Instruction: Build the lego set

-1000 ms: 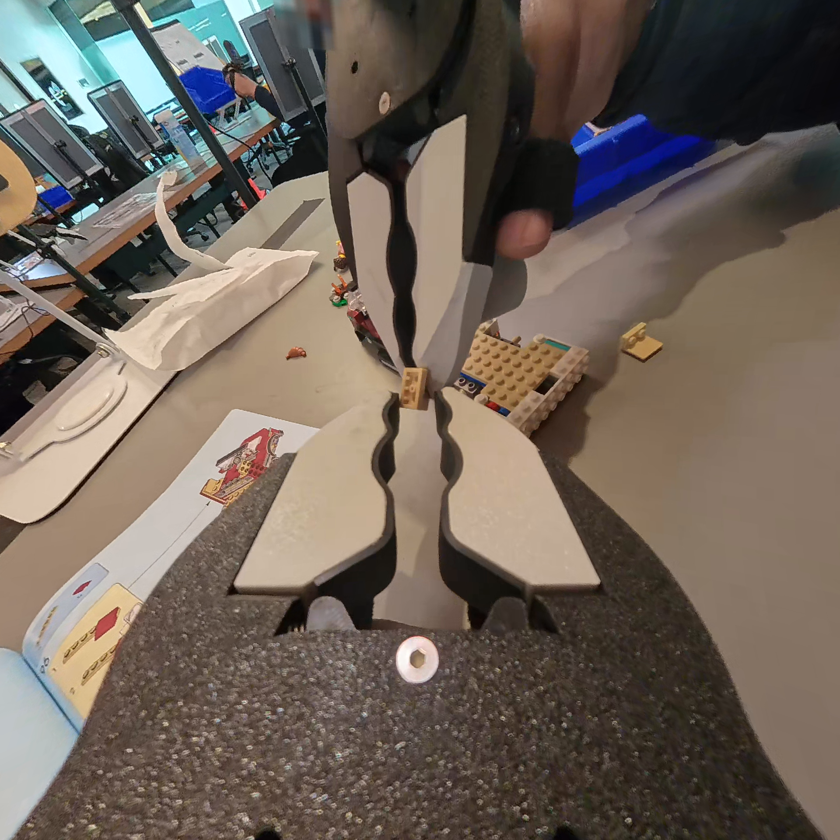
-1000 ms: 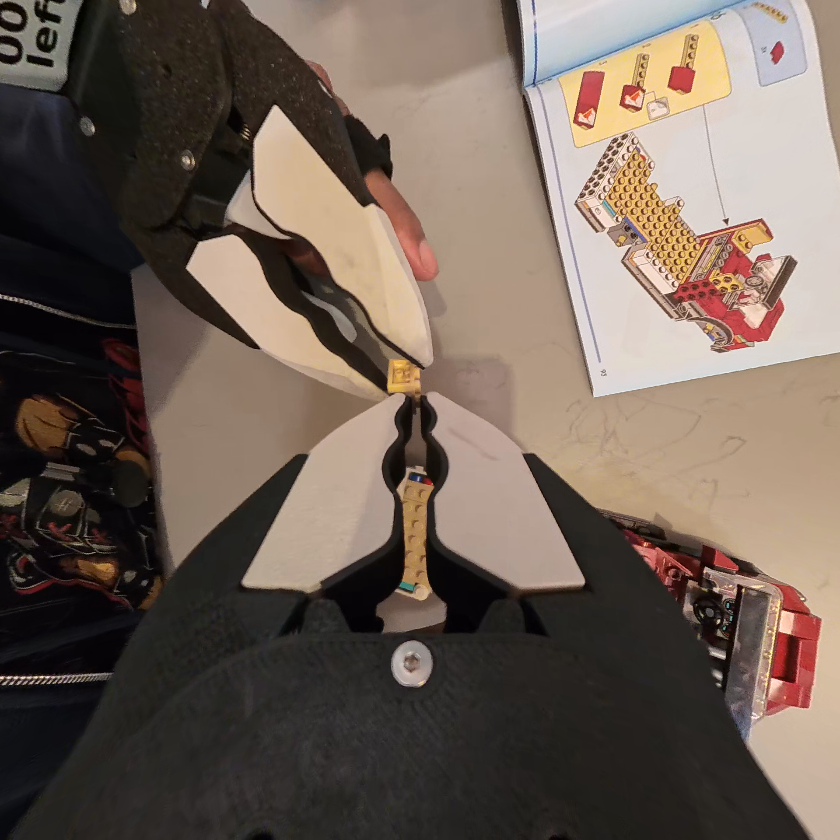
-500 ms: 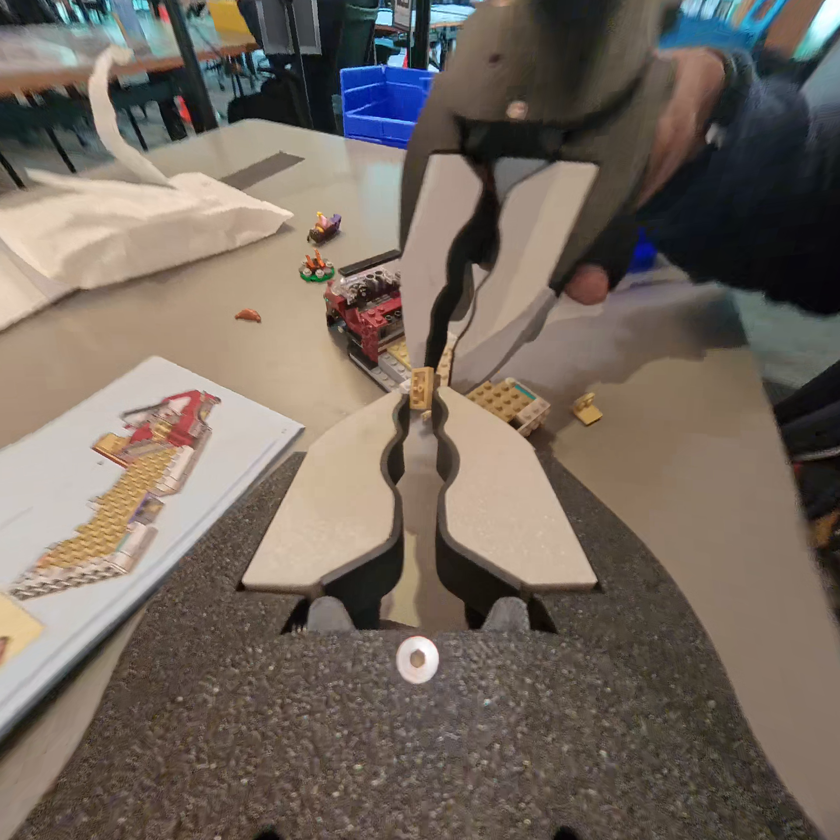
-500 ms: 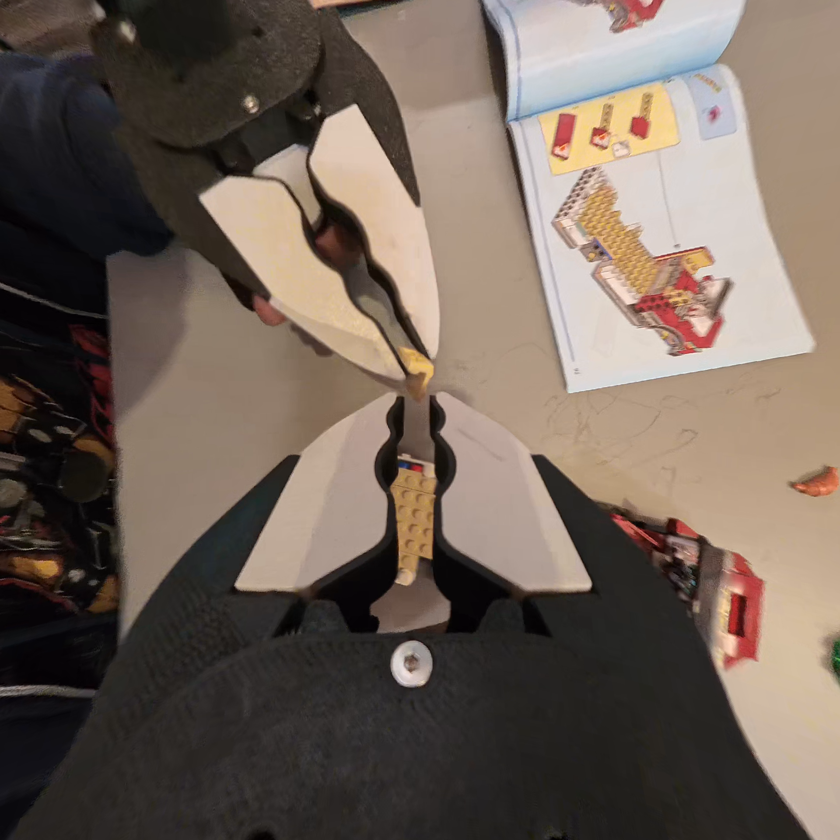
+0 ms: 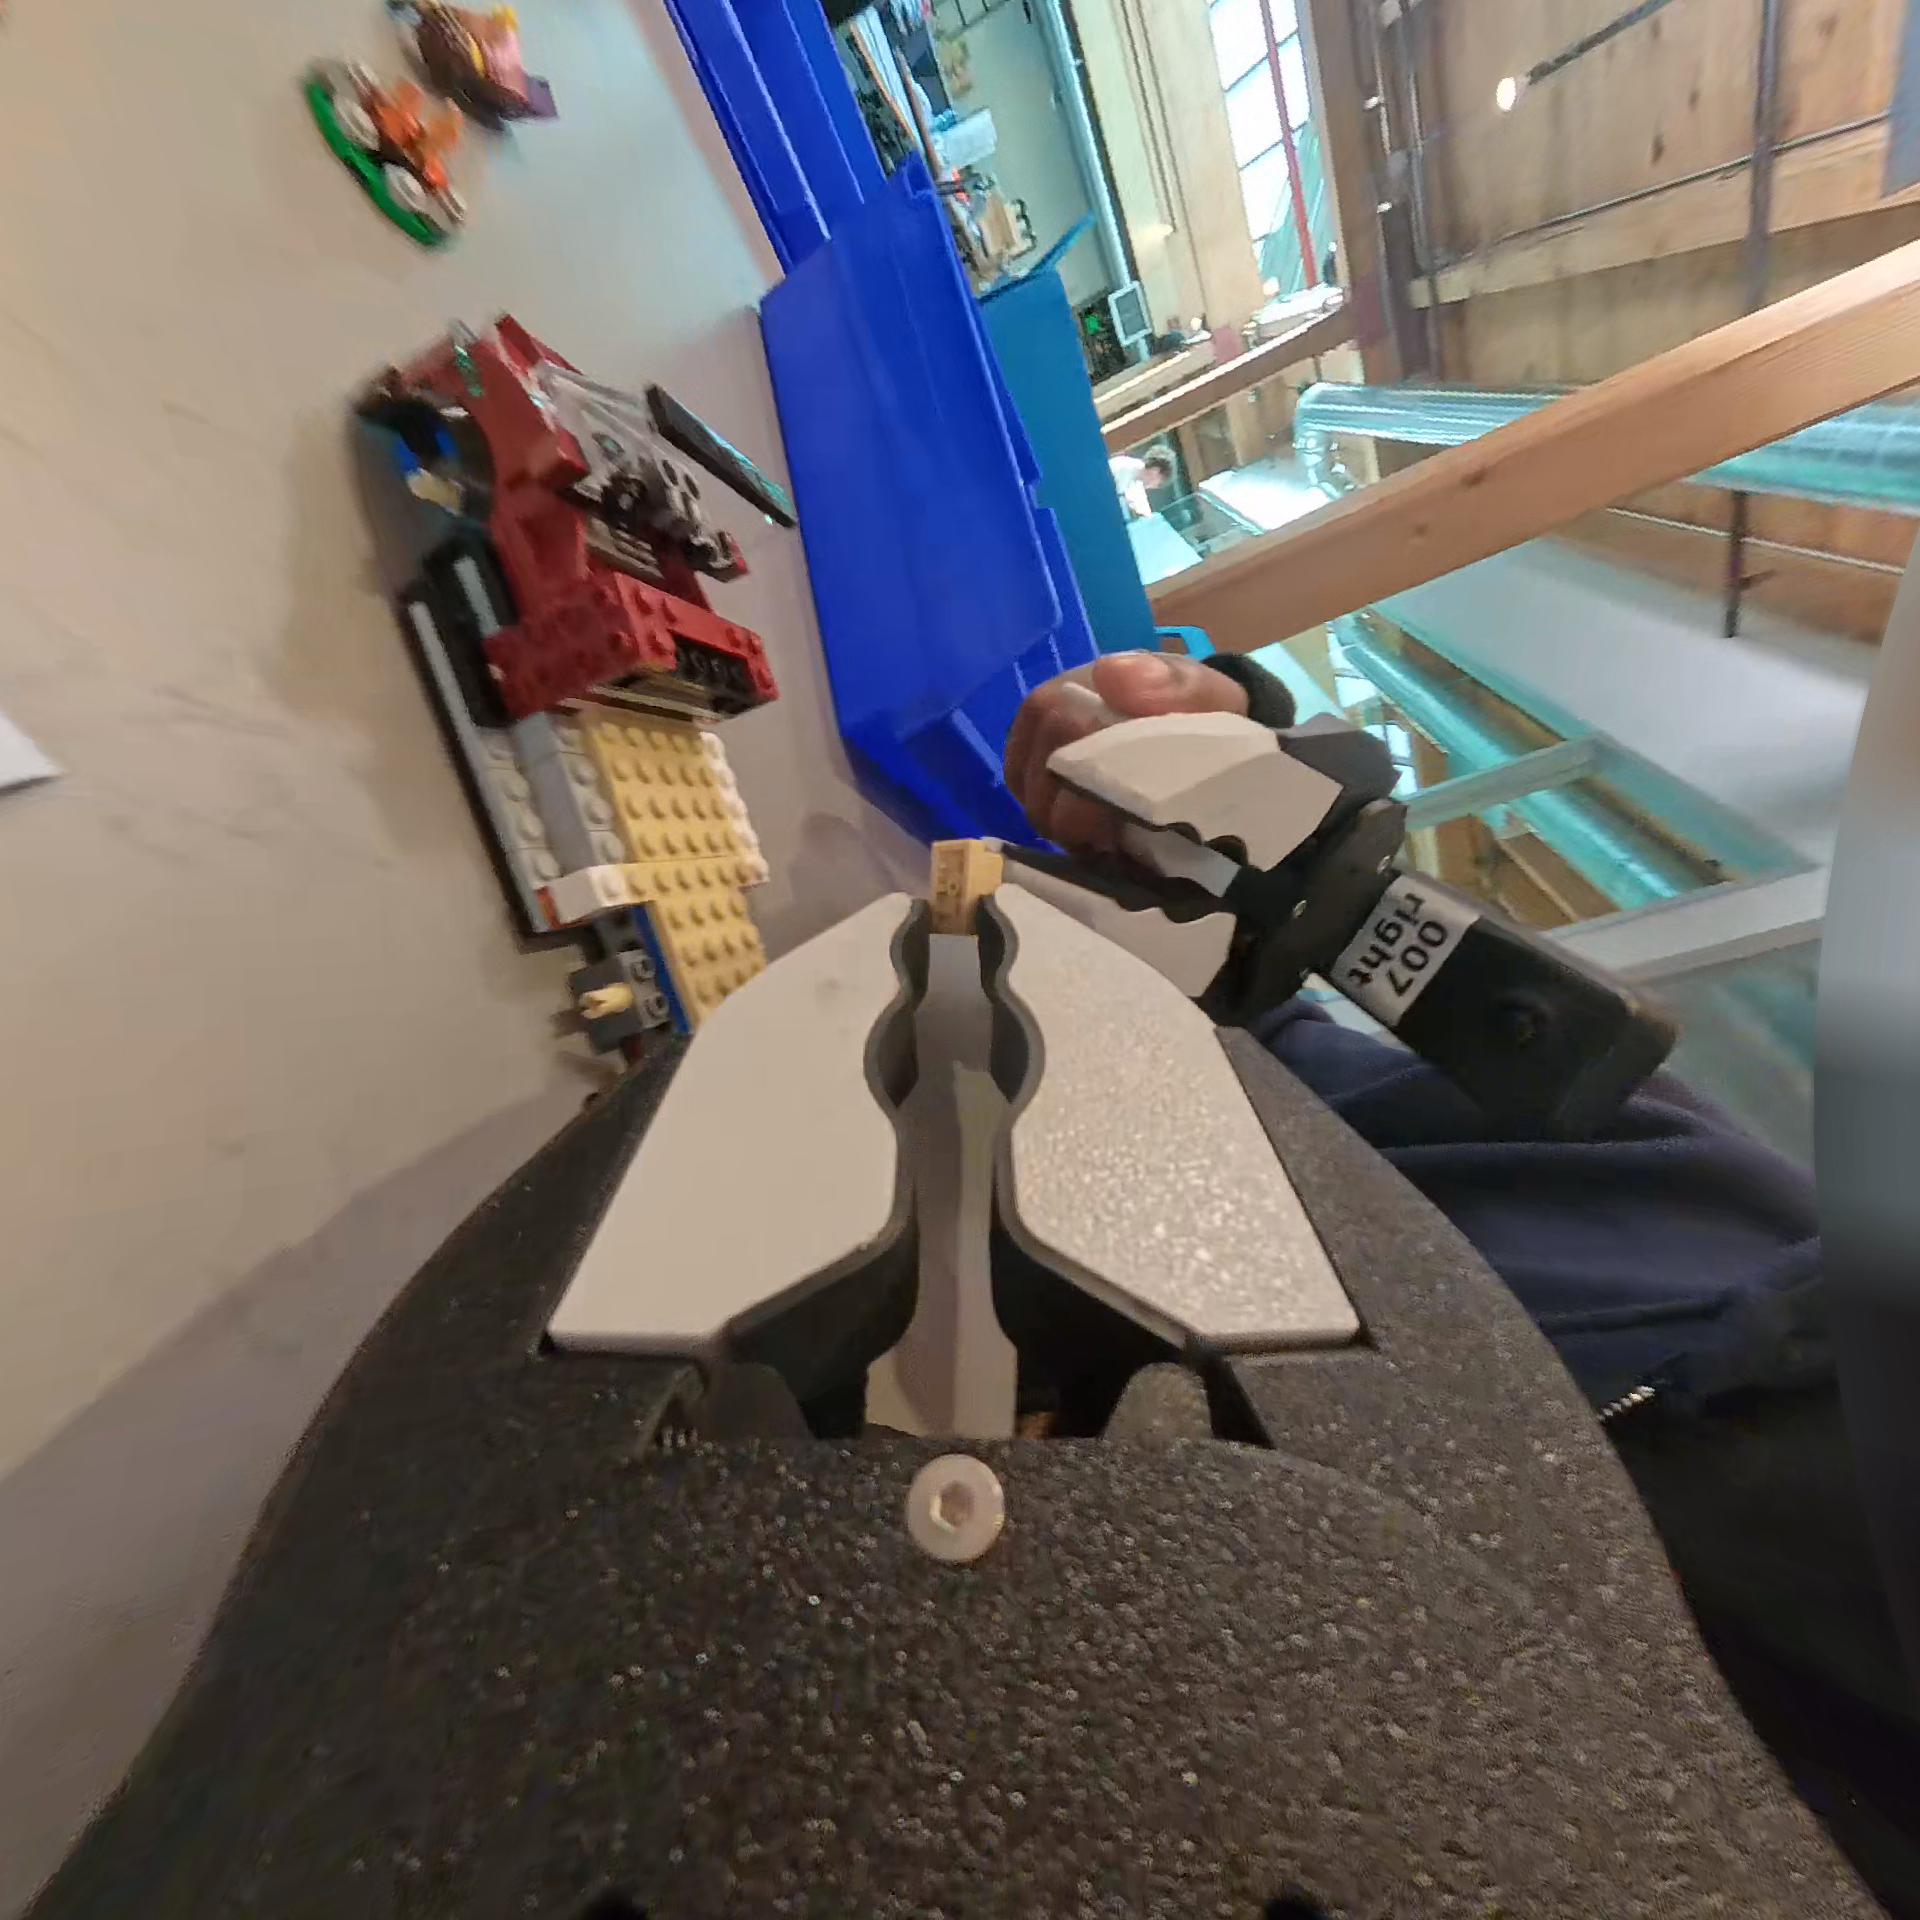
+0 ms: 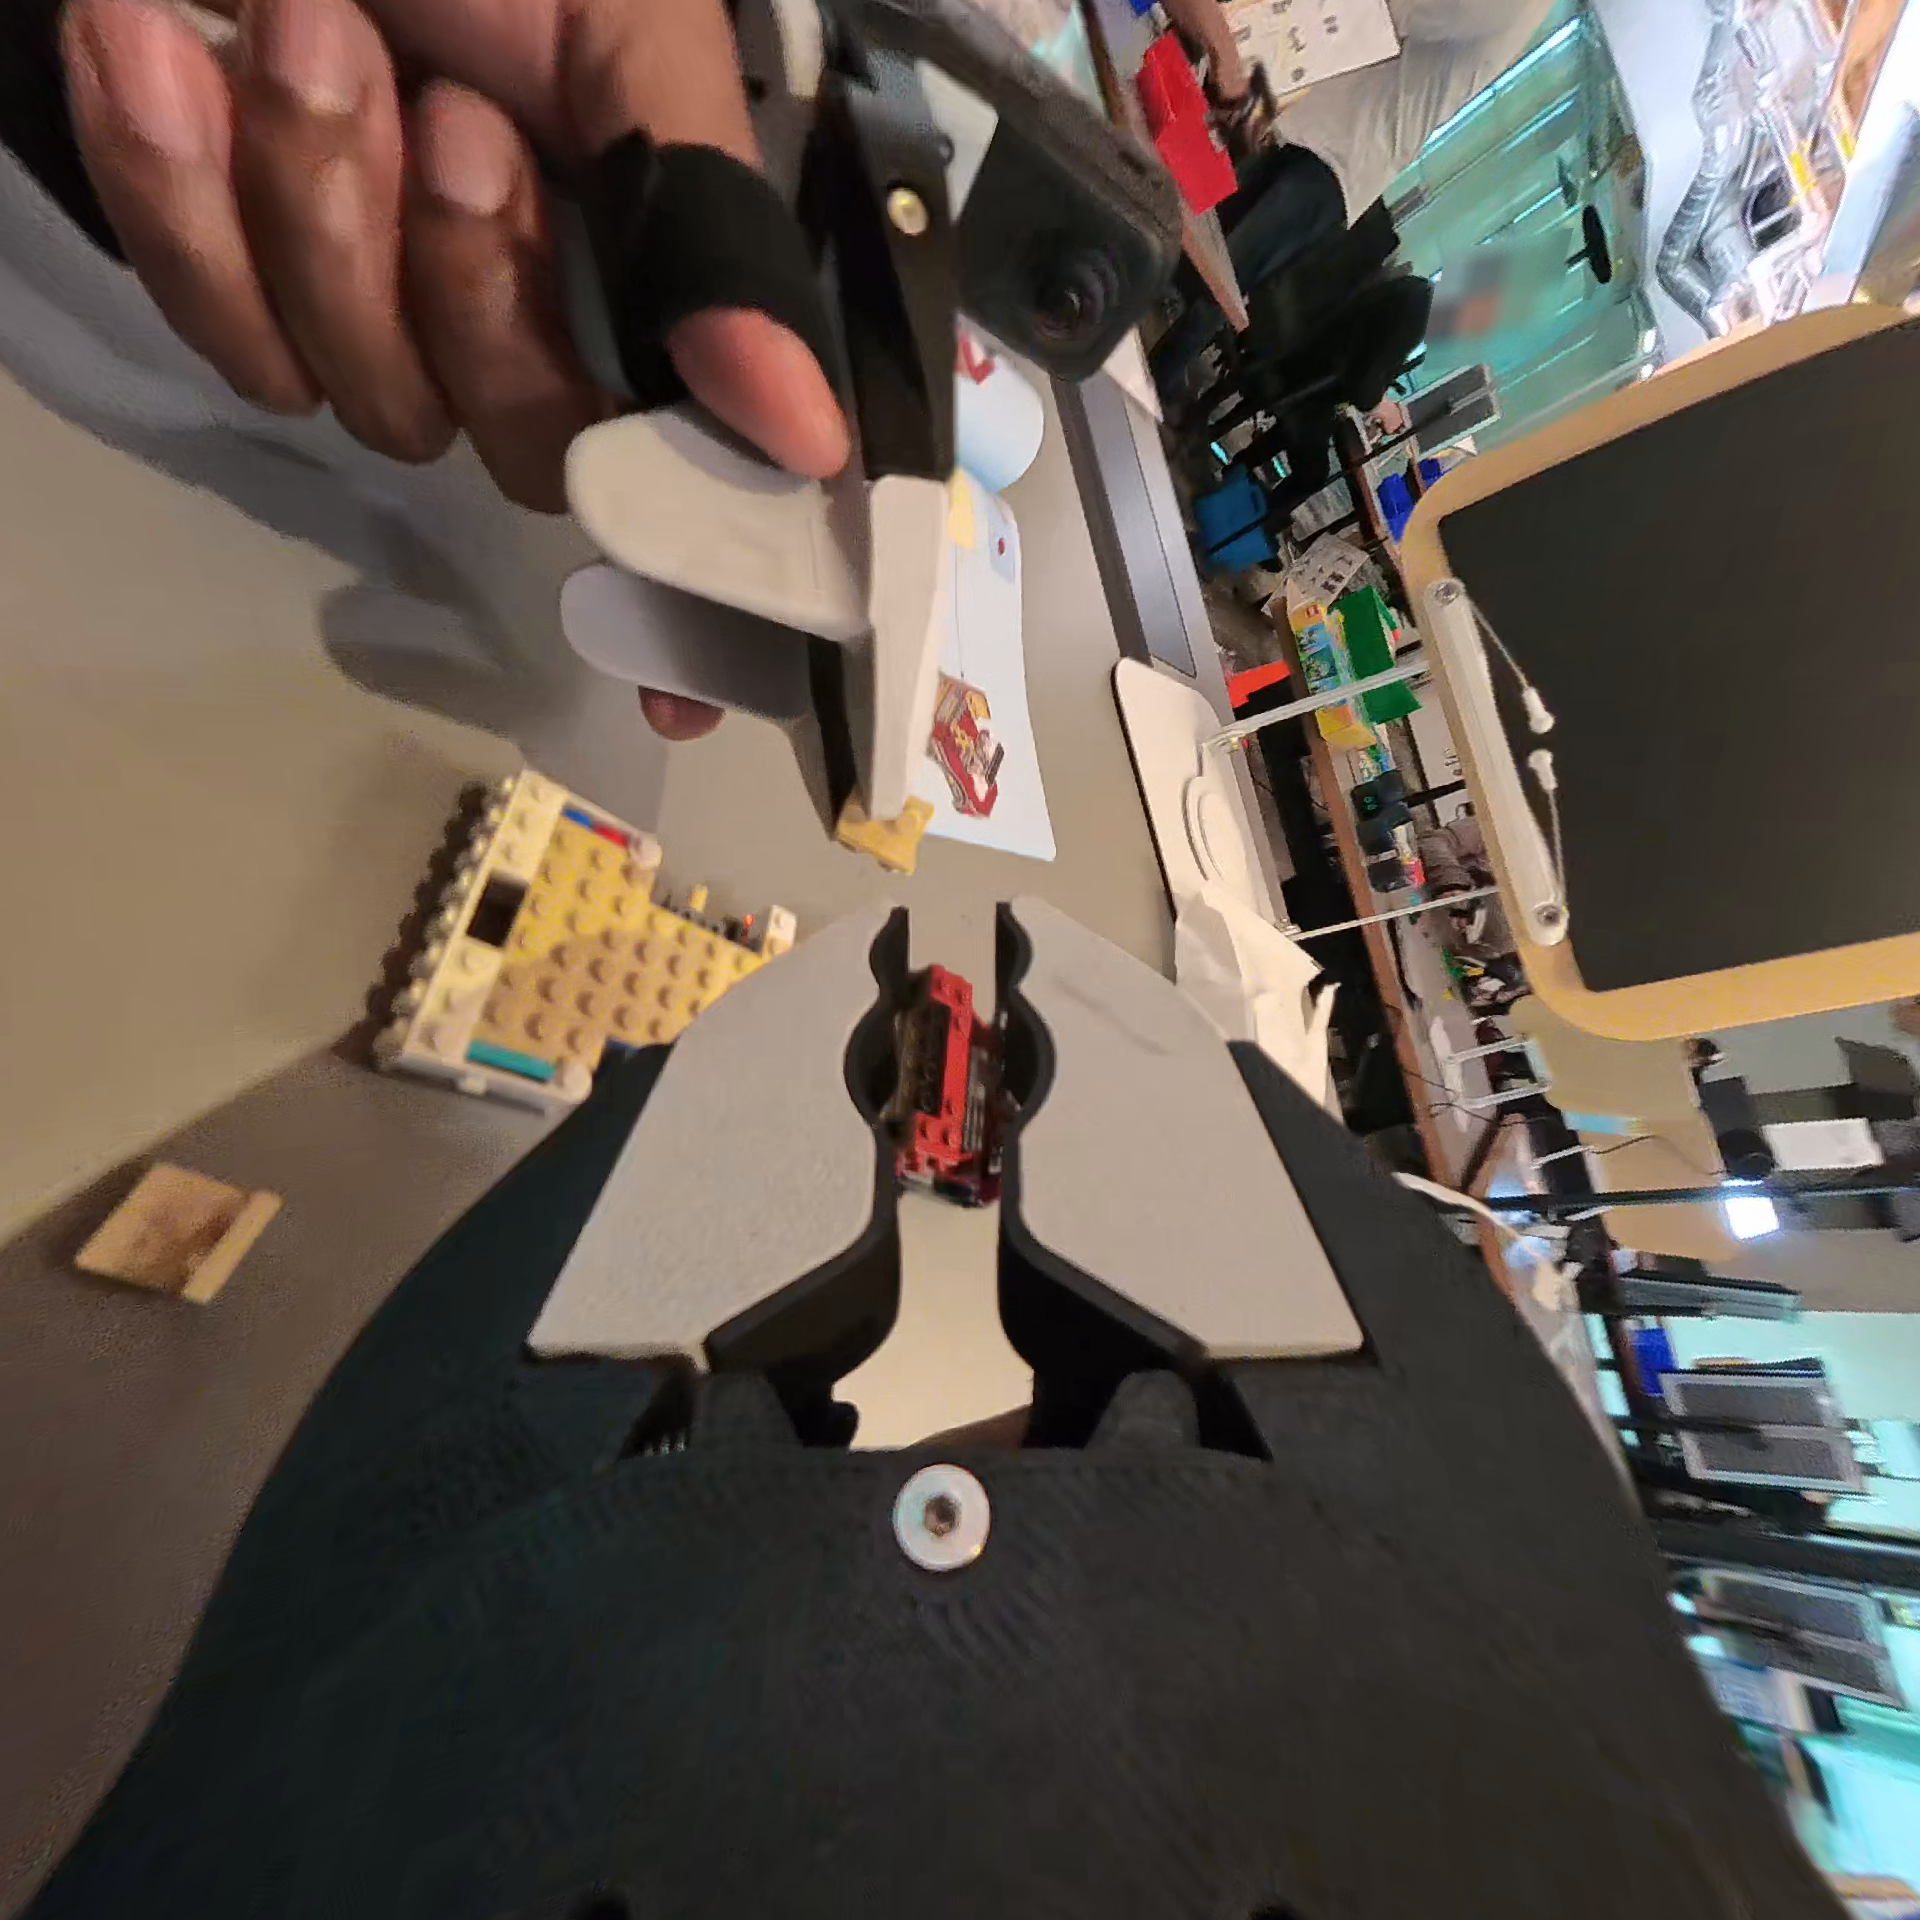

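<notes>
My left gripper (image 5: 956, 914) is shut on a small tan lego piece (image 5: 958, 885), which sticks out past its fingertips. The right wrist view shows the same grip from the side, with the tan piece (image 6: 883, 826) at the left gripper's tips (image 6: 868, 810). My right gripper (image 6: 951, 920) is open and holds nothing. It sits just below the tan piece, and in the left wrist view (image 5: 1029, 810) its lower fingertip is right beside the piece. A red vehicle model (image 5: 592, 582) lies on the table next to a tan and white studded section (image 6: 551, 935).
A blue bin (image 5: 914, 468) stands behind the model. Small figures (image 5: 416, 135) lie farther off. An instruction booklet (image 6: 977, 675), a loose tan piece (image 6: 177, 1231) and a white paper bag (image 6: 1247, 977) are on the grey table (image 6: 156, 727). A person's hands hold both grippers.
The tan piece passed from my right gripper to my left: the left pads closed on it and the right jaws opened and drew back a little. Both grippers have swung round over the table.
</notes>
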A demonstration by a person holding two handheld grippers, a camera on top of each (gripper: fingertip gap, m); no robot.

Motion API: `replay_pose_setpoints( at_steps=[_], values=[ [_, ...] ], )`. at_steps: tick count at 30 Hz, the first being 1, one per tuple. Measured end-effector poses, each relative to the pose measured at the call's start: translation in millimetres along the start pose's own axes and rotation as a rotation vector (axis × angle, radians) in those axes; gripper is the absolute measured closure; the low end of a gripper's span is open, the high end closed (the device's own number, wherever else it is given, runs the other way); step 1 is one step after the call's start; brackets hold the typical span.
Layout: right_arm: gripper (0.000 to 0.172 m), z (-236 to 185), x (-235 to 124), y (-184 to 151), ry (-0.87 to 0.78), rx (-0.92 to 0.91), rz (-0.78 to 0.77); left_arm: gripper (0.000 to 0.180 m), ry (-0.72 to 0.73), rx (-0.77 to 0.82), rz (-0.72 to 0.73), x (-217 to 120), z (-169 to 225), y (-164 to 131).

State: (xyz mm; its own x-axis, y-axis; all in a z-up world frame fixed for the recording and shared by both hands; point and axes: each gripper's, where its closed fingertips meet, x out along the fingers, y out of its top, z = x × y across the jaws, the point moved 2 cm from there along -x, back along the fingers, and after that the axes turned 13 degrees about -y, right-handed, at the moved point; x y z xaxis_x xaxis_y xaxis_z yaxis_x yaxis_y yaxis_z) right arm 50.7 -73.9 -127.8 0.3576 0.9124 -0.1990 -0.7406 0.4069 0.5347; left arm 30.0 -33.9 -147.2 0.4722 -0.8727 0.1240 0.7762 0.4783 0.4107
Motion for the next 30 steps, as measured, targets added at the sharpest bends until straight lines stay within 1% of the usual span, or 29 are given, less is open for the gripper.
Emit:
replay_pose_setpoints(
  at_steps=[4, 8, 10, 17, 18, 19, 20, 22, 23, 26, 29, 30],
  values=[
    [0.156, -4.2, -6.1, -2.9, 0.024, -0.09, 0.029, 0.172, -0.077, -0.083, 0.014, 14.6, 1.8, -2.3],
    [0.159, -9.5, -8.1, -1.9, 0.044, -0.157, 0.057, 0.172, -0.078, -0.112, 0.016, 22.2, -0.8, -4.3],
    [0.164, -10.5, -8.0, -3.6, 0.039, -0.184, 0.049, 0.172, -0.068, -0.112, 0.014, 24.1, -2.0, -4.0],
    [0.169, -12.9, -11.3, -12.9, 0.095, -0.218, 0.01, 0.172, -0.045, -0.097, -0.002, 30.5, -7.1, -4.8],
    [0.169, -11.8, -11.7, -13.9, 0.1, -0.214, 0.003, 0.172, -0.05, -0.091, -0.004, 30.7, -6.4, -4.3],
    [0.169, -9.4, -12.1, -15.3, 0.104, -0.205, -0.009, 0.166, -0.038, -0.078, -0.007, 29.9, -7.1, -3.6],
    [0.169, -6.3, -12.7, -16.9, 0.107, -0.197, -0.022, 0.159, -0.014, -0.055, -0.006, 27.9, -8.5, -2.0],
    [0.169, 1.2, -15.1, -18.5, 0.114, -0.18, -0.033, 0.154, 0.05, 0.011, 0.002, 22.2, -11.0, 2.2],
    [0.169, 5.2, -16.5, -19.4, 0.12, -0.17, -0.04, 0.148, 0.107, 0.055, -0.007, 18.9, -14.0, 3.9],
    [0.169, 19.6, -19.5, -25.2, 0.13, -0.144, -0.079, 0.127, 0.37, 0.231, -0.084, 7.9, -30.5, 7.1],
    [0.169, 35.0, -20.6, -34.4, 0.129, -0.13, -0.135, 0.116, 0.62, 0.413, -0.194, 2.5, -44.2, 9.9],
    [0.169, 39.8, -20.3, -36.8, 0.119, -0.126, -0.154, 0.114, 0.679, 0.458, -0.217, 3.3, -46.4, 11.2]
  ],
)
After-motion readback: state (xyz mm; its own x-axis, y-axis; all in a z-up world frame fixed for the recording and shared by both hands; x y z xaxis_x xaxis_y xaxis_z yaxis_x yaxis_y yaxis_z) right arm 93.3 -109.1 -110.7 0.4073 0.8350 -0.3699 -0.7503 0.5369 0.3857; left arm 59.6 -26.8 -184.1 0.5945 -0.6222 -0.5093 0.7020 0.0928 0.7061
